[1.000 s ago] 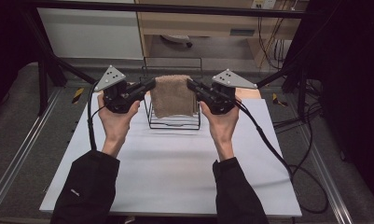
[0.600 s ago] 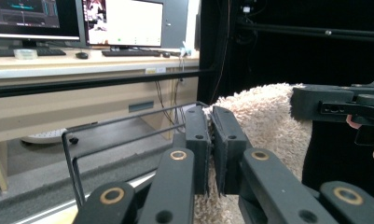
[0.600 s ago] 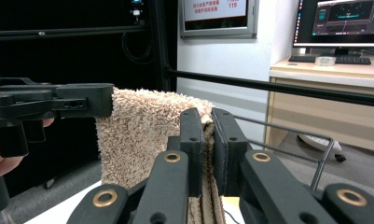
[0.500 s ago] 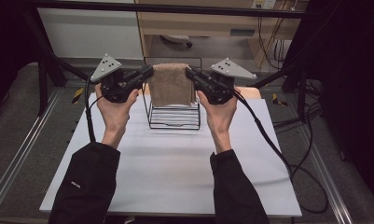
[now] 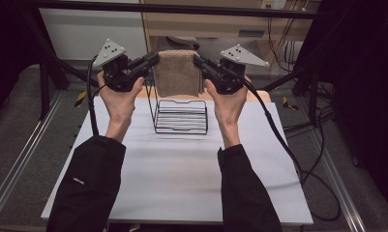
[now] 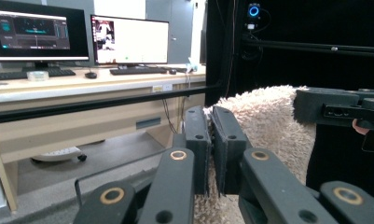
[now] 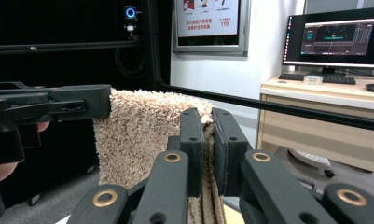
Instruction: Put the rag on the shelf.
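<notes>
left hand-held gripper [image 5: 152,60]: jaws pressed together on the towel's [image 5: 176,72] upper left corner; fabric pinched between the pads in the left gripper view [image 6: 211,154].
right hand-held gripper [image 5: 199,61]: jaws clamped on the towel's upper right corner; same pinch visible in the right gripper view [image 7: 208,151].
towel: beige, fluffy, hangs flat between the two grippers, top edge stretched level, off the desk [image 5: 172,169], above and just behind the wire rack.
wire rack [image 5: 181,116]: black, stands on the desk near the far edge, centred between the hands.
towel vs rack: lower edge overlaps the rack's top in the high view; contact can't be told.
</notes>
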Demonstrator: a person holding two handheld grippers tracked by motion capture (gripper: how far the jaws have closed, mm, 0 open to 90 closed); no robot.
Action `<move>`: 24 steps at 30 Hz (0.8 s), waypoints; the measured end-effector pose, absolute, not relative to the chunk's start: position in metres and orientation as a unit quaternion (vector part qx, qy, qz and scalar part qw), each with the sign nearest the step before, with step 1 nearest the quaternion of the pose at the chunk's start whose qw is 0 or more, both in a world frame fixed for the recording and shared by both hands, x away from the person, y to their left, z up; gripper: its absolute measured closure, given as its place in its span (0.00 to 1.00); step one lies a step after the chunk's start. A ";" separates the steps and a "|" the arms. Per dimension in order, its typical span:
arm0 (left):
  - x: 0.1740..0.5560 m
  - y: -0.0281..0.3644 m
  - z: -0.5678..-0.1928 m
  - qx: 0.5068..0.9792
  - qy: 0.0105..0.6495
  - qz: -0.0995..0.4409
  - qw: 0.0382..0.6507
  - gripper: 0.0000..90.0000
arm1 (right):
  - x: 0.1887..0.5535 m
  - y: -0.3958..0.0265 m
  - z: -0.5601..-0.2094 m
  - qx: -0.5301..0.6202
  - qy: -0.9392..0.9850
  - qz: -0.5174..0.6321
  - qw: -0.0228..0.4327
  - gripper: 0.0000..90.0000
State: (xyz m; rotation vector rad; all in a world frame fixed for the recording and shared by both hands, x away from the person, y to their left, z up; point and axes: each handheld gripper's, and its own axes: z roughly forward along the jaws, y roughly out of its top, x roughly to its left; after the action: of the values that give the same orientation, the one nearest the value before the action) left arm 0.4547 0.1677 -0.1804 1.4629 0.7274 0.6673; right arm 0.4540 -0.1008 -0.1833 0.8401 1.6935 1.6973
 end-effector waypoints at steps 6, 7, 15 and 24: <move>0.461 0.168 -0.177 0.635 0.319 0.291 0.641 0.95 | 0.459 -0.100 -0.178 0.317 0.632 0.641 0.299 0.93; 0.462 0.169 -0.177 0.634 0.319 0.291 0.641 0.95 | 0.460 -0.100 -0.177 0.317 0.632 0.641 0.299 0.93; 0.470 0.171 -0.170 0.631 0.319 0.297 0.642 0.95 | 0.468 -0.096 -0.171 0.315 0.631 0.642 0.302 0.93; 0.481 0.171 -0.166 0.630 0.321 0.306 0.638 0.95 | 0.481 -0.093 -0.168 0.318 0.627 0.644 0.303 0.93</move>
State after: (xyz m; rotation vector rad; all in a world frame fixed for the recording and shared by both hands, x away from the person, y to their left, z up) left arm 0.4815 0.1714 -0.1655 1.4378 0.7328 0.6981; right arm 0.4808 -0.0928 -0.1675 0.8420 1.6613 1.7071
